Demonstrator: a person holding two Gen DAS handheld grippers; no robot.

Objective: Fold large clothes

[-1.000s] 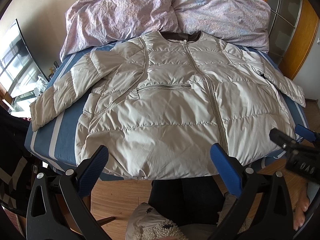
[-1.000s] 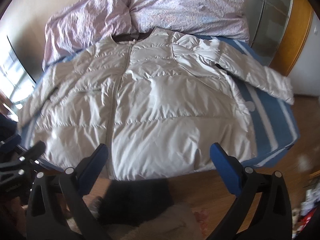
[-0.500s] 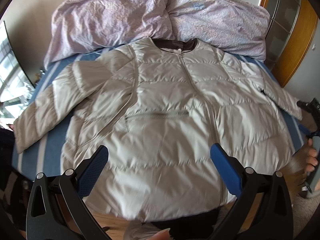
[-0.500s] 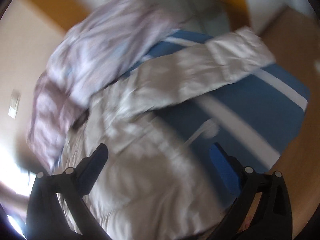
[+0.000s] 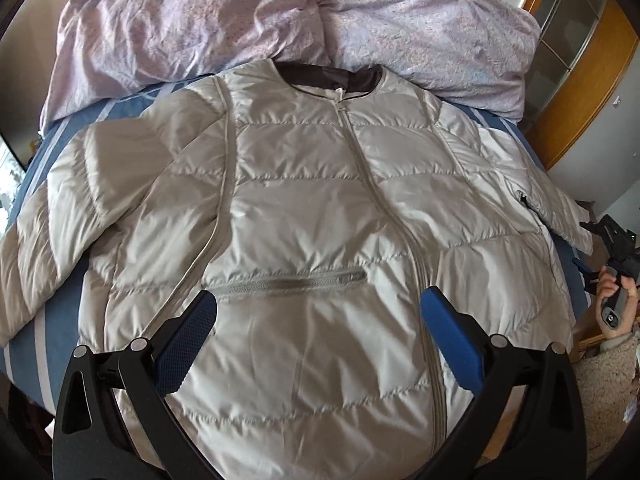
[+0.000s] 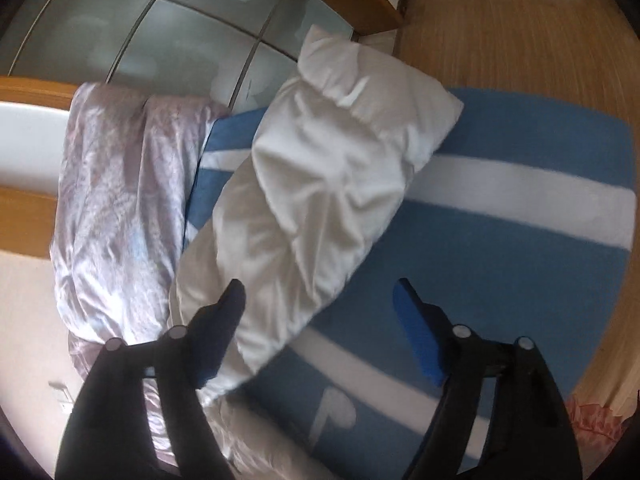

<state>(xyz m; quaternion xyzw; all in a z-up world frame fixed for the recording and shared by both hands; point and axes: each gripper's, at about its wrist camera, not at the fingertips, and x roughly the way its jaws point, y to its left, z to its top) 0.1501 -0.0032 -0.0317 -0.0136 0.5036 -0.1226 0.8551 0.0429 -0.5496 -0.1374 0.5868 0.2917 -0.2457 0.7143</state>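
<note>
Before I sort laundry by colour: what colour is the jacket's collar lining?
Dark brown collar lining, on the pale grey jacket; clearest in the left wrist view.

My jacket is quilted cloth with a soft satin sheen, pale grey, stitched in puffed bands; its collar lining looks dark and matt. At twelve o'clock the duvet is crinkled lilac cotton, dull. The bed wears a matt blue and white striped sheet. My left hand-held gripper has matt black plastic arms, shiny metal rivets and blue pads, the left one finely dimpled. The floor is glossy wood; the wardrobe doors look frosted.
</note>
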